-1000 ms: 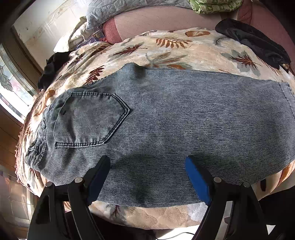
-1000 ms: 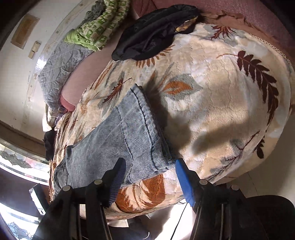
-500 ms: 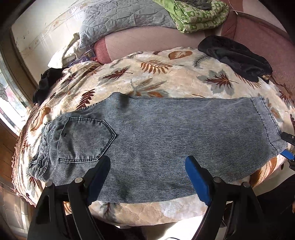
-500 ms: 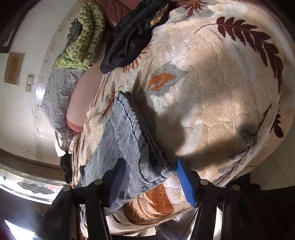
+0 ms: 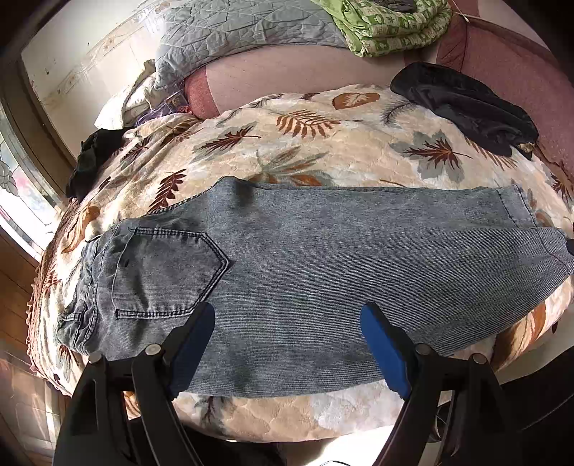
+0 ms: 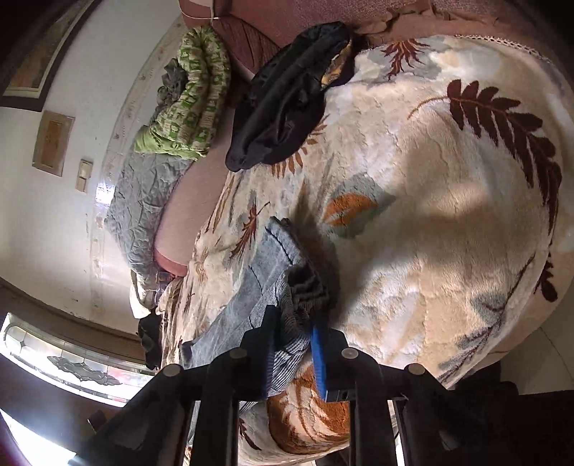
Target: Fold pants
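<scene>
**Pants laid flat on the bed, hem pinched at the right**

The pants (image 5: 305,272) are grey-blue washed denim, folded leg on leg and spread lengthwise across a bed (image 5: 358,143) covered by a cream plush blanket printed with brown and rust leaves. The waistband lies at the left, with a stitched back pocket (image 5: 165,272) facing up; the hems reach the bed's right edge. The cloth lies mostly smooth, apart from the lifted, bunched hem corner.

The room is sunlit: a pale wall runs along the far side, and a window with patterned glass (image 6: 71,365) sits low at the left.

The left gripper (image 5: 287,340) hangs over the near edge of the pants with its blue-padded fingers (image 5: 382,351) spread wide, nothing between them. The right gripper (image 6: 292,344) has just been closing, and its fingers now pinch the gathered hem (image 6: 297,297) of the pants at the right end.

Beyond the pants, a black garment (image 5: 466,111) lies crumpled on the blanket at the far right, clear of the denim. Farther back, a grey quilted pillow (image 5: 229,39) and a folded green patterned blanket (image 5: 394,28) rest against the far wall on a pinkish mattress. Another dark bundle (image 5: 93,157) sits at the far left edge of the bed. Nothing lies on the pants themselves.
</scene>
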`<state>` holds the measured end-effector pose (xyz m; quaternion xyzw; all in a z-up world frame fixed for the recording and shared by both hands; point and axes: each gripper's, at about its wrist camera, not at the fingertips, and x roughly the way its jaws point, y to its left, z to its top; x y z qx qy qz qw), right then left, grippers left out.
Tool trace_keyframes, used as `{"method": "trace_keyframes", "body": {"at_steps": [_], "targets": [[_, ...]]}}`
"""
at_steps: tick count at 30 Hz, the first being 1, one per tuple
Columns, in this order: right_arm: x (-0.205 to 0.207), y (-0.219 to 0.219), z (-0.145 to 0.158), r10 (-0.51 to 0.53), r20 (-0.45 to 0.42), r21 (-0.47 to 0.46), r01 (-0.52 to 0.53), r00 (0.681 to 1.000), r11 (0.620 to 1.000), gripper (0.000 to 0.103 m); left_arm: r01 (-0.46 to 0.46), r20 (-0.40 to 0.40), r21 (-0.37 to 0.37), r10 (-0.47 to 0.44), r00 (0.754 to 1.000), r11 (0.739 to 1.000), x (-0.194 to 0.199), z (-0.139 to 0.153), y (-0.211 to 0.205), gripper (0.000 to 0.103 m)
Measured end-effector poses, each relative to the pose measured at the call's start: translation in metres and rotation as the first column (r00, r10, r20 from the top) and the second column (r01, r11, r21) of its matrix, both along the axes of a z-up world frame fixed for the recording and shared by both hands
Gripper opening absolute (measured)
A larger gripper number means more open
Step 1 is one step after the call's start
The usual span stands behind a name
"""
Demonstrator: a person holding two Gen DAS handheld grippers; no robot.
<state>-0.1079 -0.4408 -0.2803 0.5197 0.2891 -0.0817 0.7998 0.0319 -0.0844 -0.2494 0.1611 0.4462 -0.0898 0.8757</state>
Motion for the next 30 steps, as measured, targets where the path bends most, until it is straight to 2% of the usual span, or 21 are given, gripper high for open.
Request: {"method": "trace_keyframes", "body": {"at_steps": [2, 5, 8, 9, 11, 12, 14, 15, 16, 18, 21, 24, 26, 28, 30], "targets": [[0.005, -0.004, 0.002, 0.0, 0.004, -0.005, 0.0, 1.0, 1.0, 0.017, 0.005, -0.004, 0.019, -0.005, 1.0, 1.0, 0.008, -0.007, -0.009, 0.084], [0.002, -0.019, 0.011, -0.051, 0.018, -0.029, 0.052, 0.999, 0.998, 0.0, 0.022, -0.038, 0.039, -0.021, 0.999, 0.999, 0.014, -0.014, -0.023, 0.084], [-0.001, -0.037, 0.02, -0.032, -0.034, -0.03, 0.031, 0.999, 0.999, 0.001, 0.046, -0.026, 0.013, -0.045, 0.999, 0.999, 0.009, -0.011, -0.028, 0.084], [-0.003, -0.04, 0.026, -0.04, -0.052, -0.06, 0.037, 0.998, 0.998, 0.005, 0.05, -0.027, 0.008, -0.049, 0.998, 0.999, 0.008, -0.013, -0.028, 0.084], [0.003, -0.043, 0.036, -0.001, -0.026, -0.088, -0.002, 1.0, 0.996, 0.005, 0.053, -0.049, -0.002, -0.053, 0.997, 0.999, 0.011, -0.017, -0.029, 0.084], [0.012, -0.043, 0.037, 0.047, -0.028, -0.066, -0.048, 0.999, 0.997, 0.009, 0.05, -0.057, -0.003, -0.05, 0.997, 0.999, 0.012, -0.019, -0.029, 0.084], [0.04, -0.043, 0.035, 0.123, -0.069, -0.051, -0.127, 0.99, 0.991, 0.041, 0.039, -0.073, 0.004, -0.038, 0.997, 0.999, 0.015, -0.024, -0.028, 0.084], [0.052, -0.042, 0.034, 0.132, -0.089, -0.075, -0.139, 0.987, 0.987, 0.072, 0.036, -0.085, 0.007, -0.036, 0.996, 0.999, 0.016, -0.027, -0.028, 0.084], [0.065, -0.041, 0.033, 0.136, -0.1, -0.107, -0.146, 0.986, 0.983, 0.081, 0.04, -0.091, 0.008, -0.039, 0.995, 0.999, 0.016, -0.029, -0.028, 0.084], [0.088, -0.04, 0.028, 0.155, -0.099, -0.149, -0.169, 0.983, 0.974, 0.081, 0.047, -0.079, 0.02, -0.045, 0.996, 0.999, 0.015, -0.03, -0.027, 0.084], [0.121, -0.041, 0.013, 0.199, -0.127, -0.118, -0.214, 0.972, 0.97, 0.081, 0.067, -0.058, 0.012, -0.067, 0.996, 0.998, 0.014, -0.027, -0.026, 0.084], [0.147, -0.038, 0.001, 0.244, -0.158, -0.118, -0.264, 0.957, 0.957, 0.076, 0.075, -0.02, 0.01, -0.075, 0.997, 0.997, 0.015, -0.022, -0.025, 0.084], [0.162, -0.032, -0.01, 0.286, -0.207, -0.116, -0.313, 0.936, 0.942, 0.061, 0.078, -0.027, 0.0, -0.078, 0.997, 0.997, 0.018, -0.023, -0.026, 0.084], [0.168, -0.026, -0.013, 0.293, -0.234, -0.159, -0.334, 0.927, 0.929, 0.039, 0.083, -0.042, -0.004, -0.083, 0.996, 0.997, 0.021, -0.027, -0.026, 0.084], [0.172, -0.02, -0.011, 0.299, -0.248, -0.202, -0.351, 0.922, 0.915, 0.03, 0.077, -0.046, -0.011, -0.077, 0.996, 0.997, 0.023, -0.029, -0.026, 0.084]]}}
